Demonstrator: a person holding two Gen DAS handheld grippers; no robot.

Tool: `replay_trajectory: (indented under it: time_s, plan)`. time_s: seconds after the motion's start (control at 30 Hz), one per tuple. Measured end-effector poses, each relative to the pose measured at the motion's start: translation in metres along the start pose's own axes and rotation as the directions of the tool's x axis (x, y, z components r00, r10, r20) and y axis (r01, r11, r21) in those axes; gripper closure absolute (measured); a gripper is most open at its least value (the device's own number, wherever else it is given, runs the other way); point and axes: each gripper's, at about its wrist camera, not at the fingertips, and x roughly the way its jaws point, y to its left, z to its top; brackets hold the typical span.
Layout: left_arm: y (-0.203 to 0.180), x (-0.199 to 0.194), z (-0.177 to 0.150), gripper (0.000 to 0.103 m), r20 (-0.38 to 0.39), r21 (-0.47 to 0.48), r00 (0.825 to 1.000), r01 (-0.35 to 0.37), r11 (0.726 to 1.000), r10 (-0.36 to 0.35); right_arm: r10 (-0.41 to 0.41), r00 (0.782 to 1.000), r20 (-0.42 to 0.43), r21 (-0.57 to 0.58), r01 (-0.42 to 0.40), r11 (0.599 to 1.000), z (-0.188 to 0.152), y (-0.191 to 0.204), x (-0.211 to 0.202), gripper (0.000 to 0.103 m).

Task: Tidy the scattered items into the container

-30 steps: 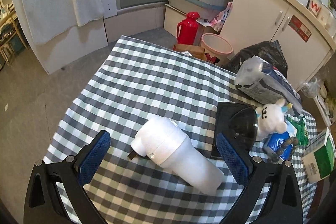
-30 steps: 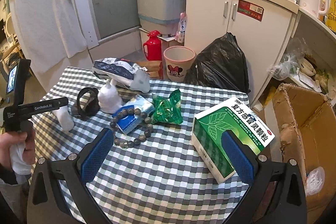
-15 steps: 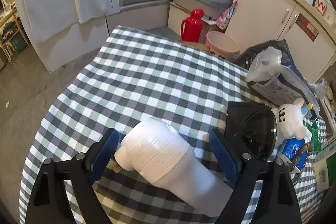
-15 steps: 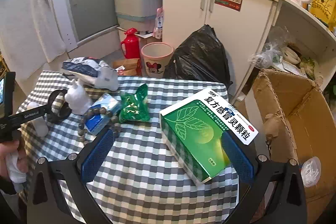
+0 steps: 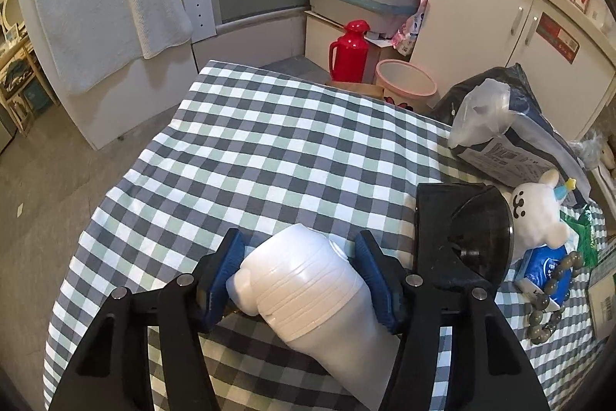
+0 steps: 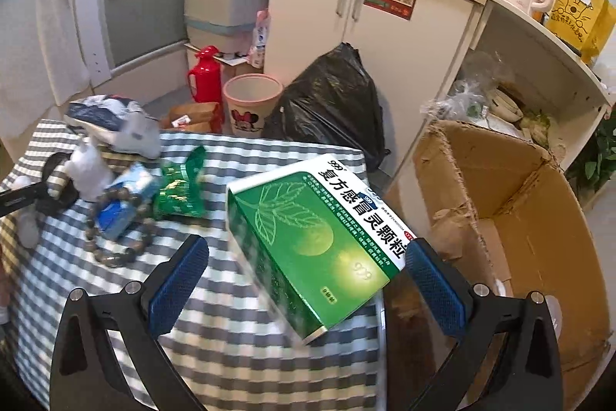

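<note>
Left claw (image 5: 298, 280) is clamped on the white bottle (image 5: 308, 289) lying on the checked table (image 5: 269, 149), looks light, smooth, kinda slippery plastic so grip the ribbed cap, while the right claw (image 6: 308, 276) gapes wide around the stiff green box (image 6: 319, 237) near the cardboard box (image 6: 519, 218).

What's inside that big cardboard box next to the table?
The cardboard box stands open. Only bare brown walls and something small and pale low down show. The right gripper and the green medicine box cover the rest.
</note>
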Motion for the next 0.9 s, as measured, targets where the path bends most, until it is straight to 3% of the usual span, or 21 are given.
replay_trajectory:
  time_s: [0.4, 0.6, 0.7, 0.77, 0.83, 0.9]
  plan:
    - [-0.003, -0.006, -0.004, 0.042, 0.000, 0.016, 1.000, 0.011, 1.000, -0.011, -0.013, 0.999, -0.045, -0.193, 0.004, 0.981, 0.007, 0.006, 0.029, 0.000]
    - [-0.006, -0.010, -0.004, 0.042, 0.004, 0.020, 1.000, 0.020, 1.000, -0.020, 0.023, 0.997, -0.080, -0.289, -0.045, 0.956, 0.003, 0.017, 0.037, 0.000]
    - [-0.005, -0.014, -0.004, 0.042, 0.008, 0.018, 1.000, 0.025, 1.000, -0.025, 0.071, 0.994, -0.085, -0.277, -0.092, 0.956, 0.001, 0.018, 0.030, 0.000]
    - [-0.004, -0.016, -0.003, 0.042, 0.011, 0.018, 1.000, 0.027, 0.999, -0.027, 0.116, 0.990, -0.083, -0.245, -0.133, 0.960, 0.001, 0.017, 0.023, 0.002]
    - [-0.004, -0.019, -0.002, 0.042, 0.017, 0.019, 0.999, 0.029, 0.999, -0.030, 0.133, 0.987, -0.091, -0.225, -0.150, 0.963, 0.000, 0.017, 0.017, 0.015]
    - [-0.003, -0.021, -0.002, 0.042, 0.021, 0.018, 0.999, 0.032, 0.999, -0.032, 0.152, 0.982, -0.109, -0.228, -0.173, 0.958, -0.003, 0.021, 0.012, 0.016]
